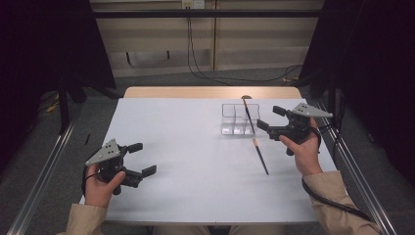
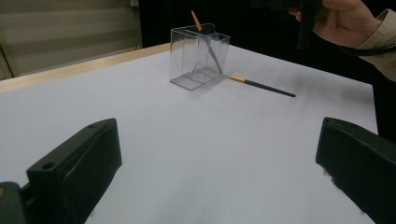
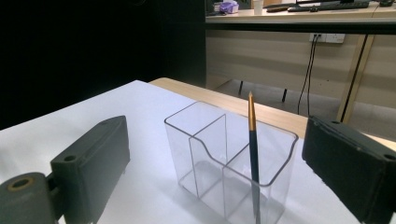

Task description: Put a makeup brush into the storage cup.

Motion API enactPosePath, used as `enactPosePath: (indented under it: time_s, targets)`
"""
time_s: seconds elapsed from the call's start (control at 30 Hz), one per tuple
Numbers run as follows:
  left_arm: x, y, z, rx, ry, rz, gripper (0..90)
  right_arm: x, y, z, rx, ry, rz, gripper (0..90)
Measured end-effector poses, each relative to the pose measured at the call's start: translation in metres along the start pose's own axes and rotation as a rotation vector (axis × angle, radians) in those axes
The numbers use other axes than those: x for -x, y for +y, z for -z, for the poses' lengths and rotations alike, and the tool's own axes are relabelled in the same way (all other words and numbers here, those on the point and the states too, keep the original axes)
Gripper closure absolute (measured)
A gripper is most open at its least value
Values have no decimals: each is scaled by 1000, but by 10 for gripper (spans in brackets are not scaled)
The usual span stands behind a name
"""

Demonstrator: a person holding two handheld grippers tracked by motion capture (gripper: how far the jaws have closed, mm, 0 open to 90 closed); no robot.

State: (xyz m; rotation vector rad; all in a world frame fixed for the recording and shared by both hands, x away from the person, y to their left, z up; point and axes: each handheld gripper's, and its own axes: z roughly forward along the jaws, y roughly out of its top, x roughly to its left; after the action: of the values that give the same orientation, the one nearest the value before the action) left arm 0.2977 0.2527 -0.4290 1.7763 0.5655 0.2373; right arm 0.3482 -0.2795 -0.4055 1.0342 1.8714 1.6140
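One brush (image 1: 248, 115) stands in the clear holder (image 1: 230, 119) at the far right of the desk (image 1: 186, 161); the second brush (image 1: 260, 156) lies just near of it, still to go in; my right claw (image 1: 268, 117) gapes empty beside the holder; my left claw (image 1: 142, 158) hangs apart, idle.

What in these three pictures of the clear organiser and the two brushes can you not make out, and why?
- Upright brush, right gripper view: its lower end is cut off by the bottom edge.
- Clear organiser, high view: too small and transparent to count the compartments.
- Lying brush, high view: its tip is too small to tell bristles.
- Right tongs, left gripper view: cut off by the top edge.
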Motion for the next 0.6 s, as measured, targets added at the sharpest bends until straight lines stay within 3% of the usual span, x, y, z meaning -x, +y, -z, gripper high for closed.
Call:
enactPosePath:
  time_s: [0.6]
  targets:
    - [0, -1, 0, 5, 7, 0, 1, -3, -17, 30, -22, -1, 11, 42]
